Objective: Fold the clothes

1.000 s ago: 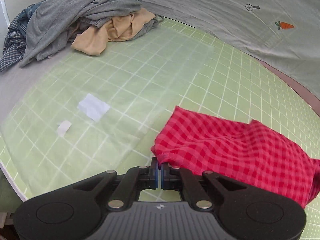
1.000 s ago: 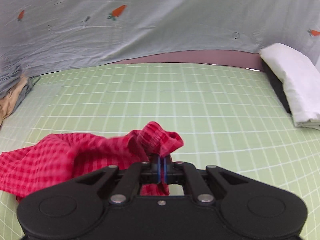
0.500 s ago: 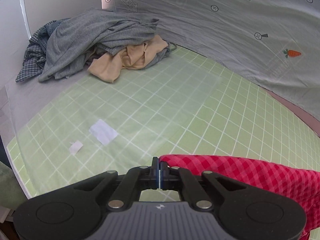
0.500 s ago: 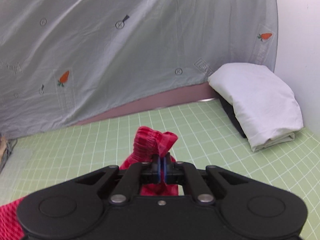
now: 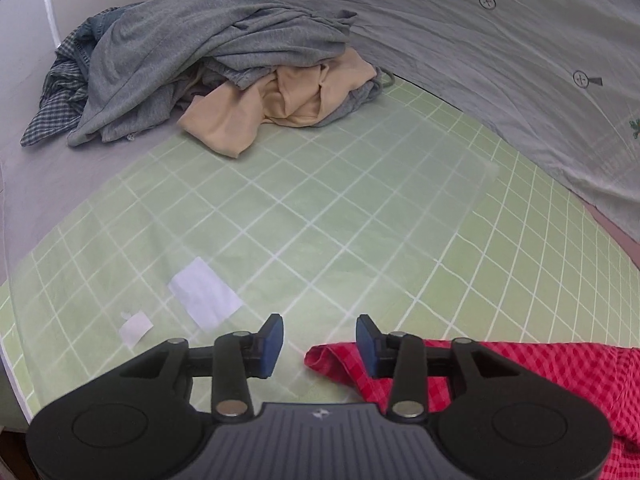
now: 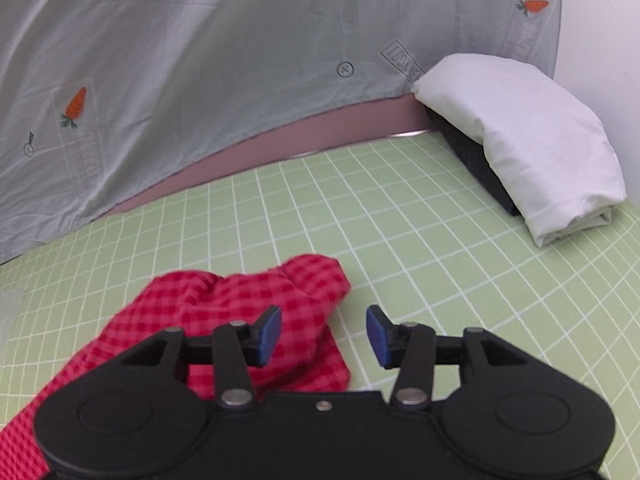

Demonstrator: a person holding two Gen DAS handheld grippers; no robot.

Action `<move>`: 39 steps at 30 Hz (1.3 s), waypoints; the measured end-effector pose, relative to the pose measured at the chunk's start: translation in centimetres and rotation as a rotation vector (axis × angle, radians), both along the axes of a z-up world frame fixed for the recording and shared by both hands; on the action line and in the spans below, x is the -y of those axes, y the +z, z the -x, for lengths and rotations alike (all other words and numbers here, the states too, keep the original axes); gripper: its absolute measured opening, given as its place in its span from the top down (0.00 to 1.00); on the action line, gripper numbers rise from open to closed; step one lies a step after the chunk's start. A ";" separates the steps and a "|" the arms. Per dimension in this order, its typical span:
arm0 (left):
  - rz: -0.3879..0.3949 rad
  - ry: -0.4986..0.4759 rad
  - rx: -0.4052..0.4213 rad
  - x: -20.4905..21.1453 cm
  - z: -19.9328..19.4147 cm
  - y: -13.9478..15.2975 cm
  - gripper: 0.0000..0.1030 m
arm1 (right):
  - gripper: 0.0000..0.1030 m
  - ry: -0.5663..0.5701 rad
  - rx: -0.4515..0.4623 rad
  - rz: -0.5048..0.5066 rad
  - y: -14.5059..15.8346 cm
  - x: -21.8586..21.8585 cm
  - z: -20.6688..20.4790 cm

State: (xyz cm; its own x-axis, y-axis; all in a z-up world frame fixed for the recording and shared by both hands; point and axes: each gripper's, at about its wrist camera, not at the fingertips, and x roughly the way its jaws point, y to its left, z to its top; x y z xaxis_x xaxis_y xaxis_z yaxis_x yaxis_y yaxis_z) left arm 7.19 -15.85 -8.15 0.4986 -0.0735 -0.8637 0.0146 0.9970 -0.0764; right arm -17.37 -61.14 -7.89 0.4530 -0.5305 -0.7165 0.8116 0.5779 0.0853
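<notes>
A red checked garment lies on the green grid mat, stretching to the right under my left gripper. That gripper stands open, and the garment's left corner rests loose between its blue pads. In the right wrist view the same red garment lies bunched on the mat, its right end just ahead of my right gripper. This gripper is open too, its left pad over the cloth, nothing held.
A heap of unfolded clothes, grey, beige and blue check, sits at the mat's far left. A folded white garment on a dark one lies at the far right. A grey carrot-print sheet hangs behind. Two white paper scraps lie near the left gripper.
Both grippers were shut on the red garment's corners and held it raised; now both have opened and the garment lies released on the mat.
</notes>
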 end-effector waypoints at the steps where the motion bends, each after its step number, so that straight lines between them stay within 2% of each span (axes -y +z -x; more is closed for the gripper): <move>1: -0.008 -0.025 -0.007 0.6 -0.2 -0.3 0.52 | 0.46 -0.010 -0.017 -0.011 -0.5 0.0 0.2; 4: -0.012 -0.092 -0.035 2.2 -0.2 -1.7 0.45 | 0.40 -0.009 -0.055 -0.068 -2.2 0.0 0.8; 9: -0.037 -0.103 -0.085 3.5 0.5 -3.4 0.42 | 0.38 0.003 -0.064 -0.182 -4.5 -0.2 0.8; 14: -0.064 -0.111 -0.101 3.7 1.3 -3.9 0.39 | 0.41 0.057 -0.087 -0.198 -5.1 -0.9 -0.2; 16: -0.076 -0.112 -0.104 3.6 1.7 -4.1 0.39 | 0.57 0.094 -0.098 -0.196 -5.2 -1.1 -0.6; 17: -0.078 -0.111 -0.108 3.5 1.9 -4.2 0.39 | 0.61 0.114 -0.102 -0.192 -5.2 -1.1 -0.8; 19: -0.080 -0.109 -0.118 3.4 2.2 -4.4 0.39 | 0.94 0.135 -0.105 -0.171 -4.8 -1.1 -1.0; 21: -0.079 -0.109 -0.123 3.3 2.5 -4.6 0.39 | 0.97 0.155 -0.110 -0.144 -4.3 -1.0 -1.2; 25: -0.077 -0.110 -0.130 3.3 2.9 -4.7 0.39 | 0.98 0.193 -0.165 0.057 -1.9 -1.5 -2.2; 29: -0.088 -0.123 -0.134 3.6 3.3 -4.9 0.39 | 0.98 0.375 -0.256 0.265 -0.5 -4.4 -5.1; 30: -0.091 -0.127 -0.135 3.6 3.3 -5.0 0.39 | 0.98 0.418 -0.277 0.275 -0.8 -5.2 -5.9; 32: -0.097 -0.134 -0.137 3.9 3.3 -4.9 0.39 | 0.97 0.482 -0.293 0.224 -2.0 -6.3 -7.0; 35: -0.107 -0.147 -0.138 4.1 3.4 -4.9 0.38 | 0.93 0.519 -0.303 0.129 -3.8 -7.8 -7.5; 39: -0.109 -0.142 -0.141 4.0 3.5 -4.8 0.33 | 0.78 0.544 -0.256 0.095 -3.3 -8.8 -6.4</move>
